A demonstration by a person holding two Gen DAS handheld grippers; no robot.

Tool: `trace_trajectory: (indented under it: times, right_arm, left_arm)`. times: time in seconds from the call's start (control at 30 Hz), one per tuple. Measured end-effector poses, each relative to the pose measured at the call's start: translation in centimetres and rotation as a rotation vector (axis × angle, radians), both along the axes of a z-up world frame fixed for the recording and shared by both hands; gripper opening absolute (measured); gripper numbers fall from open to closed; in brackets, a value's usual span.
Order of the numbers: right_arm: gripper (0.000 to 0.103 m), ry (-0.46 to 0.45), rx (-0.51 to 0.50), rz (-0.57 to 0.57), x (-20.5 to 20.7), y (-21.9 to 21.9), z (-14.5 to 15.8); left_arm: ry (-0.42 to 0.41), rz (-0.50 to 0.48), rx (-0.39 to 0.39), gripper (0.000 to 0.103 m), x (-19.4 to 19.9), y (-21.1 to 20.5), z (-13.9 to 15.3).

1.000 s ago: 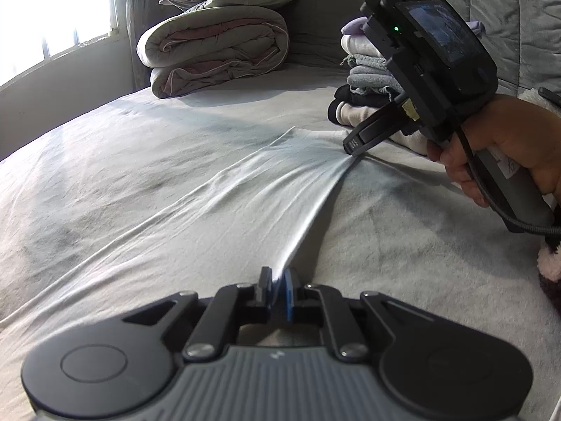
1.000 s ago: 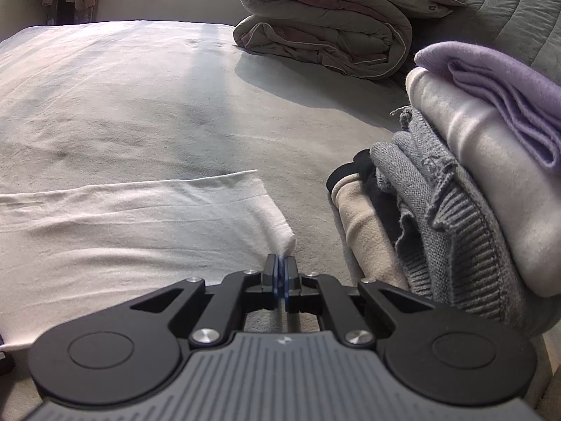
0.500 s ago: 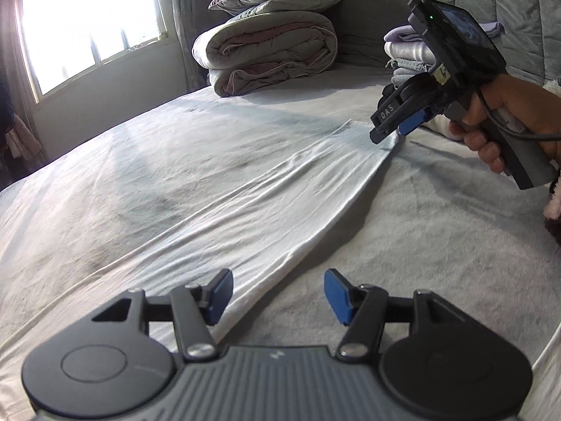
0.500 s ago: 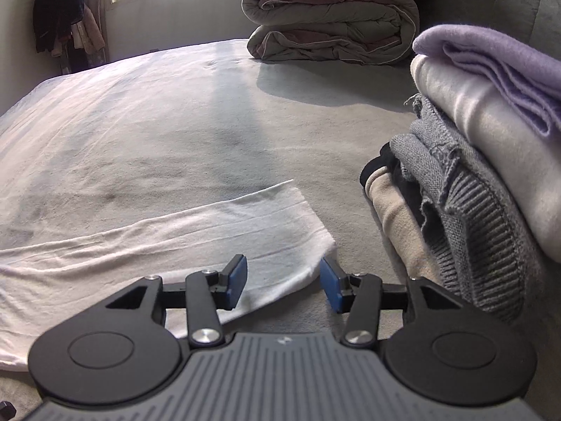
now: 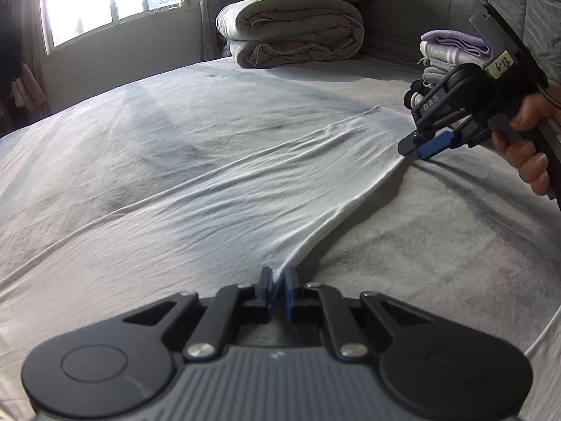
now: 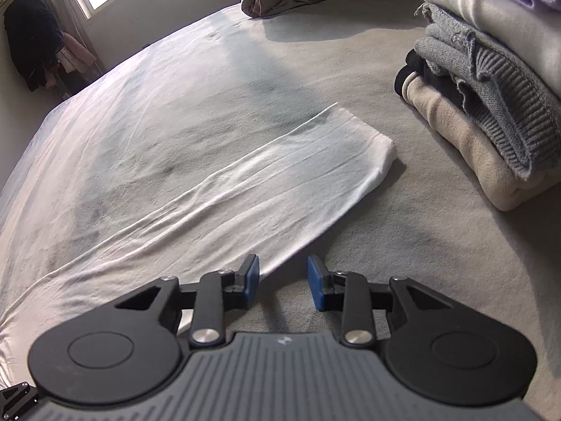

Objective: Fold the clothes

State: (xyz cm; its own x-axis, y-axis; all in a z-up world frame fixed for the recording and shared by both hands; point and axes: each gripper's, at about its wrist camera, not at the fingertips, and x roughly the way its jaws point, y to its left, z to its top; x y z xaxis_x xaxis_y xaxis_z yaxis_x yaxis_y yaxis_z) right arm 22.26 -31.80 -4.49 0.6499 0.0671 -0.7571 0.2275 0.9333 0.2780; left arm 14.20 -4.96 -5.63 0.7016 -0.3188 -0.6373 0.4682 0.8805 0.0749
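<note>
Half a second ago both jaws stood open; the left gripper has since closed on the near edge of the white garment, while the right gripper has been closing, its jaws apparently still gapped around the cloth's edge. Folded long on the bed beside the folded stack, the garment looks thin and limp; take it at the corners.

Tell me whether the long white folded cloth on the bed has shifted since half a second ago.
Yes. The long white folded cloth now ends farther from the stack of folded sweaters, and nearer the right gripper, whose jaws have just been closing.
</note>
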Motion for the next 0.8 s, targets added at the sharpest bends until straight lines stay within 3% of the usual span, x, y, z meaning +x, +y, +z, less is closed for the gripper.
trace_trajectory:
  times: [0.03,0.07,0.33,0.37,0.43,0.47,0.53,0.57,0.67,0.8]
  right_arm:
    - [0.016,-0.018,-0.047,-0.016,-0.3,0.6,-0.3]
    - [0.000,-0.027,-0.070,-0.020,-0.6,0.8,-0.3]
    - [0.000,-0.025,-0.143,-0.046,-1.8,0.8,-0.4]
    - [0.000,-0.020,-0.153,-0.039,-1.8,0.9,-0.3]
    - [0.015,-0.024,-0.132,-0.025,-2.1,1.0,0.1]
    - [0.018,-0.021,-0.118,-0.019,-2.2,0.9,0.3]
    - [0.036,-0.026,-0.067,-0.011,-2.6,0.7,0.6]
    - [0.045,-0.029,-0.030,-0.011,-2.8,0.6,0.7]
    - [0.045,-0.031,0.126,-0.006,-3.1,0.4,0.2]
    - [0.031,-0.068,0.218,-0.072,-3.0,0.4,-1.0]
  left_arm:
    - [-0.002,-0.002,-0.004,0.000,-0.2,0.0,0.0]
    - [0.002,-0.007,-0.010,0.000,-0.3,0.1,0.1]
    - [0.000,-0.042,0.000,0.001,-0.8,0.2,0.0]
    - [-0.005,-0.038,-0.002,0.003,-0.9,0.3,0.2]
    - [-0.016,-0.023,-0.018,0.013,-1.2,0.7,0.7]
    - [-0.022,-0.009,-0.034,0.025,-1.5,1.0,0.9]
    - [-0.040,0.022,-0.069,0.037,-2.1,1.8,1.5]
    - [-0.044,0.029,-0.079,0.038,-2.4,2.1,1.7]
    - [-0.044,0.035,-0.069,0.038,-2.5,2.5,1.6]
    - [-0.016,0.018,-0.085,0.038,-1.2,1.9,0.7]
